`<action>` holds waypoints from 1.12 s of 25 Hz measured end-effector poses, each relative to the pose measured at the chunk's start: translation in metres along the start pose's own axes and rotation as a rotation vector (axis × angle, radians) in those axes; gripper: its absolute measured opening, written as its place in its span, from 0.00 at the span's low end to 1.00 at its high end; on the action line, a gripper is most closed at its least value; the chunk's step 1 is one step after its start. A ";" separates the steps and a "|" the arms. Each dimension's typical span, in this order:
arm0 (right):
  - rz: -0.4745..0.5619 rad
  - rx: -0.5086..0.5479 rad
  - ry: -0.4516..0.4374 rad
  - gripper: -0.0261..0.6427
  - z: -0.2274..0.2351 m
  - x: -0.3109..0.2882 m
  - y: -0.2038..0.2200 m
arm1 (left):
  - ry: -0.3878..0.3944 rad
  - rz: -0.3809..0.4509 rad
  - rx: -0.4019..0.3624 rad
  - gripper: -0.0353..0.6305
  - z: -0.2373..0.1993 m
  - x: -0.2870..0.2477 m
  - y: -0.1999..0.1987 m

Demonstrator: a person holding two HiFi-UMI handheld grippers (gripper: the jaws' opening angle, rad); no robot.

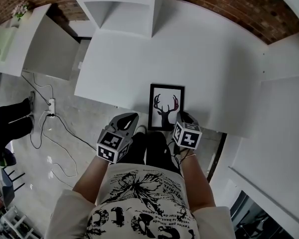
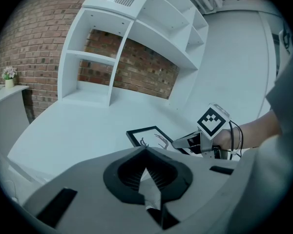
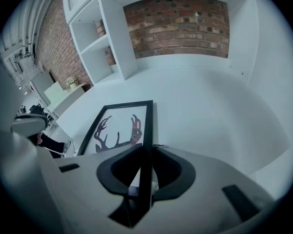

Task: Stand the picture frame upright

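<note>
"Right gripper (image 3: 145, 152) first. What did it have hold of?"

"Its jaws stood partly closed, clamped on the right-hand side rail of the picture frame (image 3: 119, 126), near the corner closest to the person. The thin black rail ran straight between the pads."

"And where was the frame?"

"It lay face up on the white table (image 1: 214, 59), close to the front edge, with the antler print showing. It looked flat or very nearly so. I could not make out any lift."

"Why grip it by the edge?"

"My reading is that a flat frame offers no other purchase. A hold on one rail would let the wrist tip the frame up onto an edge."

"Left gripper (image 2: 146, 172)?"

"Its jaws were fully together with nothing in them. It hung off the table's front edge, to the left of the frame and clear of it. I took it to be in reserve, to steady the frame once it was raised."
</note>
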State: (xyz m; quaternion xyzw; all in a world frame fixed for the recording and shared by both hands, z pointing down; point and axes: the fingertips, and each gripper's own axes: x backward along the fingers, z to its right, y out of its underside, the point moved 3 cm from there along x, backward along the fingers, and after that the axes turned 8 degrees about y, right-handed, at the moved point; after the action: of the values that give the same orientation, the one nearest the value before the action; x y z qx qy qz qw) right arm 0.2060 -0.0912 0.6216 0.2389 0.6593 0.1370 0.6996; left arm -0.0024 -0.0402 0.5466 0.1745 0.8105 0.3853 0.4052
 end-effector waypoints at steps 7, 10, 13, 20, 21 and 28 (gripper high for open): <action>-0.010 -0.026 0.002 0.14 -0.012 0.008 0.015 | 0.031 -0.059 0.039 0.06 0.005 0.003 0.036; -0.001 -0.030 0.013 0.14 -0.014 0.010 0.018 | 0.065 -0.094 0.107 0.06 0.006 -0.001 0.054; -0.002 -0.032 0.023 0.14 -0.015 0.012 0.018 | 0.102 -0.084 0.249 0.07 0.003 -0.006 0.072; 0.005 -0.030 0.028 0.14 -0.018 0.011 0.017 | 0.326 0.065 0.618 0.22 -0.005 -0.024 0.077; 0.007 -0.029 0.030 0.14 -0.018 0.011 0.017 | 0.344 0.073 0.643 0.27 -0.007 -0.027 0.077; 0.012 0.002 0.041 0.14 -0.019 0.011 0.018 | 0.480 0.004 0.727 0.33 -0.003 -0.053 0.091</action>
State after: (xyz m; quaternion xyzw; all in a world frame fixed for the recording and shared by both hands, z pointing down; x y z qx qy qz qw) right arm 0.1906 -0.0676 0.6211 0.2407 0.6723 0.1455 0.6847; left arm 0.0251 -0.0149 0.6451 0.2129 0.9643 0.1051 0.1170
